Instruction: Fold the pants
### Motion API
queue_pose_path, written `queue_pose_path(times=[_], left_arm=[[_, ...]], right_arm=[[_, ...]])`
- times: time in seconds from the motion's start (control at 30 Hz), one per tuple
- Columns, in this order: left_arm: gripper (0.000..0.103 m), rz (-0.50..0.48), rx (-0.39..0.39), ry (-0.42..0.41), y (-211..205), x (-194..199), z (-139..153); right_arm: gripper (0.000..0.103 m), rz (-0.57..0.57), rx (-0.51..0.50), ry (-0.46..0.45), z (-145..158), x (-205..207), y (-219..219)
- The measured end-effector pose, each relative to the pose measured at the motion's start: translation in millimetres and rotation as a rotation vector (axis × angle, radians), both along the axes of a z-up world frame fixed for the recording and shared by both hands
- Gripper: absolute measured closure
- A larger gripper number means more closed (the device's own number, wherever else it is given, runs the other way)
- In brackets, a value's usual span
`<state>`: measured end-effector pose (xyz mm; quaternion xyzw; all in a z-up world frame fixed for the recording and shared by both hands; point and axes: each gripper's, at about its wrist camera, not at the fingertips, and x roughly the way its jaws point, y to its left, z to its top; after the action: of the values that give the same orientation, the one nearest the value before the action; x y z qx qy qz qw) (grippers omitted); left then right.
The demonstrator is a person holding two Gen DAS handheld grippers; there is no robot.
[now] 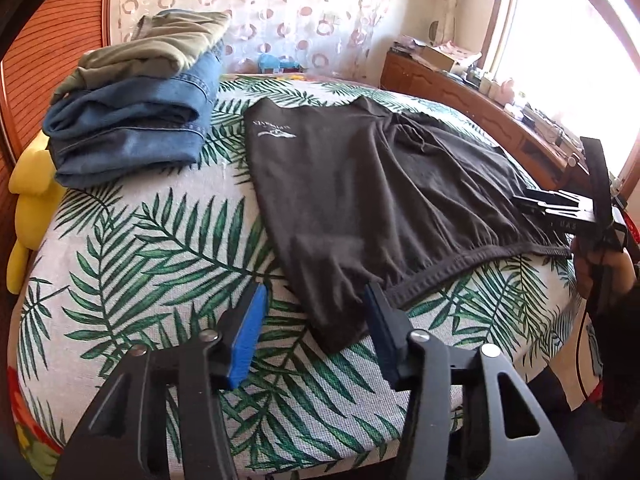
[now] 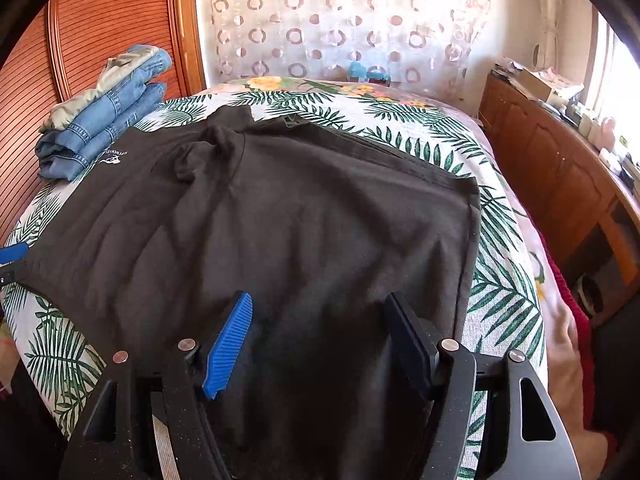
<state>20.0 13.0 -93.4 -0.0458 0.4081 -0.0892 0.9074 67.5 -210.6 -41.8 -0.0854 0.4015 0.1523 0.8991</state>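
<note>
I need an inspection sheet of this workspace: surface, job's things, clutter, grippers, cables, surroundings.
Surface: bed with palm-leaf cover.
Job's things: dark pants lying spread, partly folded.
Clutter: folded jeans stack with olive garment on top; yellow toy at the bed's edge.
Grippers: left hand-held gripper open at the pants' corner; right hand-held gripper open over the pants.
Cables: red cable beside the person's hand.
Surroundings: patterned curtain, wooden cabinet, bright window.
</note>
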Motion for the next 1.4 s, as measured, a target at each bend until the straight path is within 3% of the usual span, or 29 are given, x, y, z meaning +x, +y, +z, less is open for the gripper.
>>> queue_pose_path(times=[0.2, 0.53, 0.63, 0.67, 0.7, 1.03, 1.4], left_arm=[[0.06, 0.009, -0.012, -0.012, 0.9, -4.3, -0.8], [0.06, 0.017, 0.033, -0.033, -6.3, -4.0, -2.3], [0.075, -0.001, 0.042, -0.036, -9.4, -2.3, -2.6], [0.09, -0.021, 0.04, -0.027, -10.4, -0.8, -2.1], [0.096, -0.032, 0.022, -0.015, -8.7, 0.9, -0.9], [0.096, -0.093, -0.029, -0.107, -19.7, 15.5, 46.7], [0.096, -0.232, -0.067, -0.185, -77.3, 56.9, 90.4]], right_arm=[[0.032, -0.001, 0.0, 0.0, -0.6, 0.2, -0.4], [0.032, -0.001, 0.002, 0.001, -1.7, 0.4, -1.1], [0.032, -0.001, 0.002, 0.001, -1.9, 0.5, -1.2], [0.032, -0.001, 0.002, 0.001, -2.2, 0.7, -1.4], [0.032, -0.001, 0.002, 0.001, -2.2, 0.7, -1.3], [0.032, -0.002, 0.005, 0.002, -2.2, 0.6, -1.7], [0.032, -0.003, 0.003, 0.001, -2.9, 1.6, -1.7]])
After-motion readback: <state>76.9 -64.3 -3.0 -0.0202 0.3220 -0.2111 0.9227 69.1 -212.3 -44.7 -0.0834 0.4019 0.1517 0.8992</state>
